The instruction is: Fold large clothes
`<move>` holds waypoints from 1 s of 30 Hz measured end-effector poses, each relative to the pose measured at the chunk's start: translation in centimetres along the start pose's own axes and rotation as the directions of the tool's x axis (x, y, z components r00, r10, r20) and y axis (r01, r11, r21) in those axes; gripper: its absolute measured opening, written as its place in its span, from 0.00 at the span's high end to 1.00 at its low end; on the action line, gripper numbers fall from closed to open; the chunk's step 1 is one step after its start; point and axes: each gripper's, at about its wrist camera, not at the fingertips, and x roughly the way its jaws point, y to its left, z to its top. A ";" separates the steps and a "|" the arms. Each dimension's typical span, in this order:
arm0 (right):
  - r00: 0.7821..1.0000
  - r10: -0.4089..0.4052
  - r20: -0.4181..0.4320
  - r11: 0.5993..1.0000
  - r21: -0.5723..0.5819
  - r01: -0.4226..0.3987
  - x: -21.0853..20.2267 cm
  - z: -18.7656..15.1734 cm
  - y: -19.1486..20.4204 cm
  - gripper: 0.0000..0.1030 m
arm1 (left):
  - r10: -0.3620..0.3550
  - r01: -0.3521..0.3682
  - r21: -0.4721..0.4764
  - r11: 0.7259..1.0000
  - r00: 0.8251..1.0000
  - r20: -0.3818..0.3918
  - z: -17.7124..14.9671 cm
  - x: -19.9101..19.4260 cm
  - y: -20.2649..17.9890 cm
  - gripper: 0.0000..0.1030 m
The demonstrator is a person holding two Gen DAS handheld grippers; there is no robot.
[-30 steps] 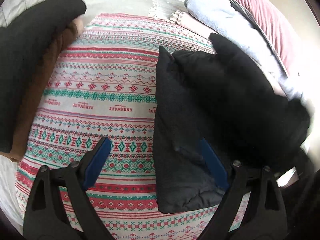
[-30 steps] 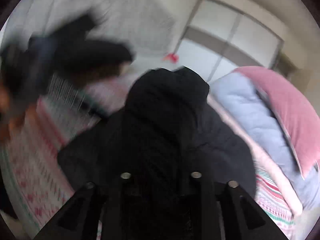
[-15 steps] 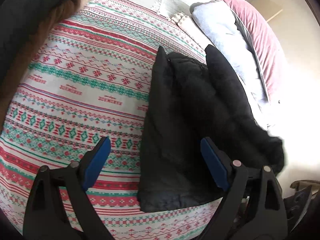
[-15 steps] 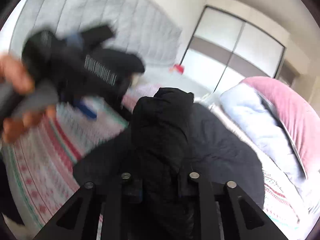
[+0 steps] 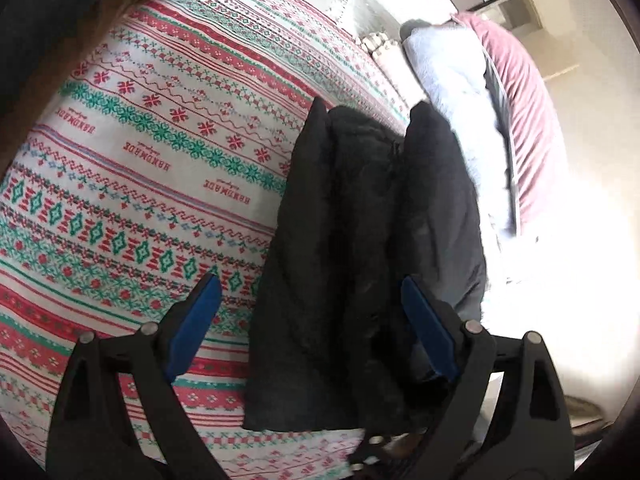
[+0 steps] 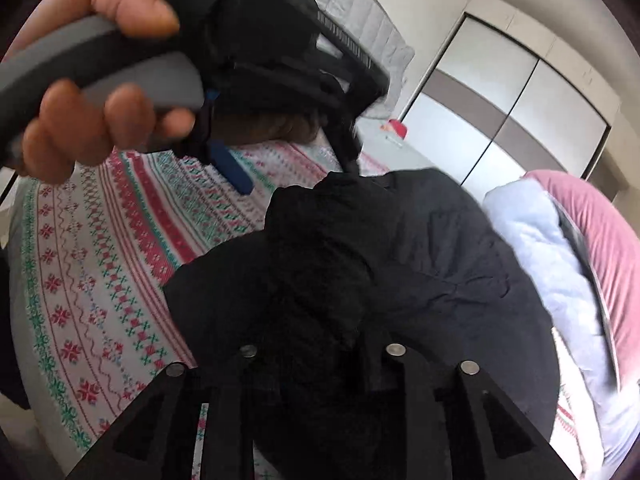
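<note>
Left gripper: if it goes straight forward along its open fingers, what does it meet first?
Most likely the black garment, which lies straight ahead of the open left gripper on the patterned blanket. Depth is unclear.

The left claw [image 6: 236, 176] has swung in close (hand [image 6: 92, 76] filling the right view) beside the black jacket [image 6: 360, 264].

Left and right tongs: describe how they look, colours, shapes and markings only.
Left tongs: black triangular cut-out finger frames with silver rivets and blue pads. In the right wrist view they have a grey handle, held by a bare hand, and a barcode-like strip. Right tongs: the same black frames and rivets; pads hidden.
</note>
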 end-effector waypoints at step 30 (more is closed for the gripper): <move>0.884 0.464 -0.063 0.677 0.669 -0.308 -1.4 -5.6 -13.9 0.29 | 0.004 -0.015 0.304 0.952 0.999 0.034 -2.6 4.0 -9.4 0.79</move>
